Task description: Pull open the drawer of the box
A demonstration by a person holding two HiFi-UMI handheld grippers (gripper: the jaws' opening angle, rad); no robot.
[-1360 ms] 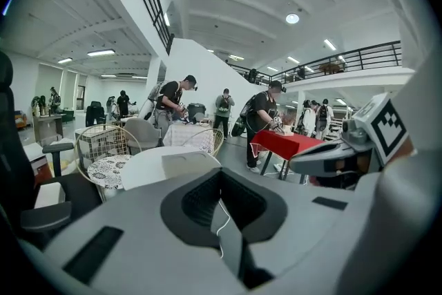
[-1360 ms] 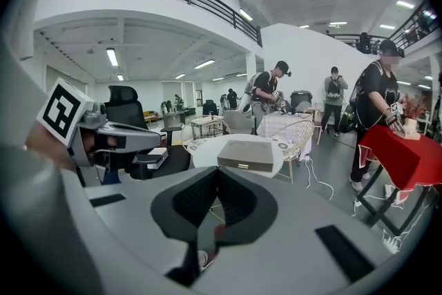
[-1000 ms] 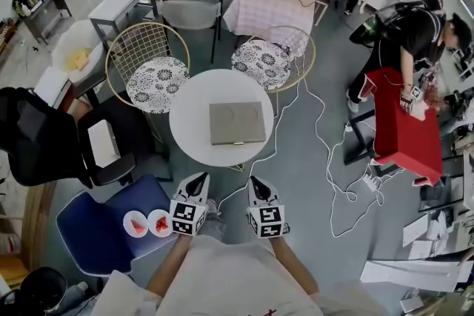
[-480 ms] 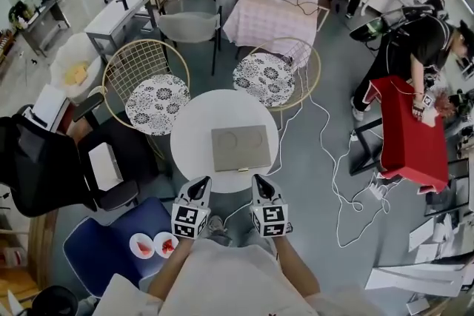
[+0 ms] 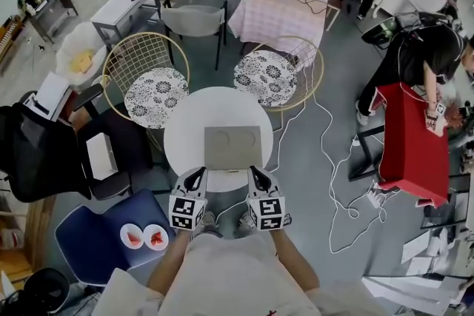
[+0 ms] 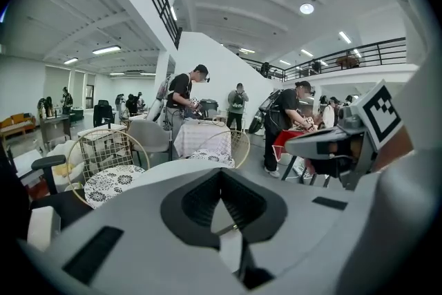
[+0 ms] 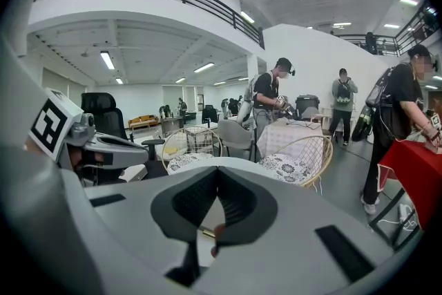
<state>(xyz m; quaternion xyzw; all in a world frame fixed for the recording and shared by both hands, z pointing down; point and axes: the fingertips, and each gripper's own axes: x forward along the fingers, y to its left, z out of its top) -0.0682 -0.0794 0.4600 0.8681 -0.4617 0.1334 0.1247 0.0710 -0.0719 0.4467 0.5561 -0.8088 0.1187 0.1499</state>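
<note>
**Tools now at the box front**

Since 1 s ago you've closed in. The box [image 5: 232,146] sits mid-desk [image 5: 185,122] at your 12 o'clock, drawer still shut. L tool [image 5: 195,175] is at its 7 o'clock corner, R tool [image 5: 257,174] at 5. Both have jaws together, holding nothing. Brass knob [image 7: 207,231] is just ahead of the R tool, so approach looks done; part the jaws next.

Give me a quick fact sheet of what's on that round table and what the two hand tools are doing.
Box: grey box, low and flat
Table: round white table, bearing only the box
Drawer: drawer not pulled out
Left: left gripper, jaws together, empty, tips at the box's near edge
Right: right gripper, likewise
</note>
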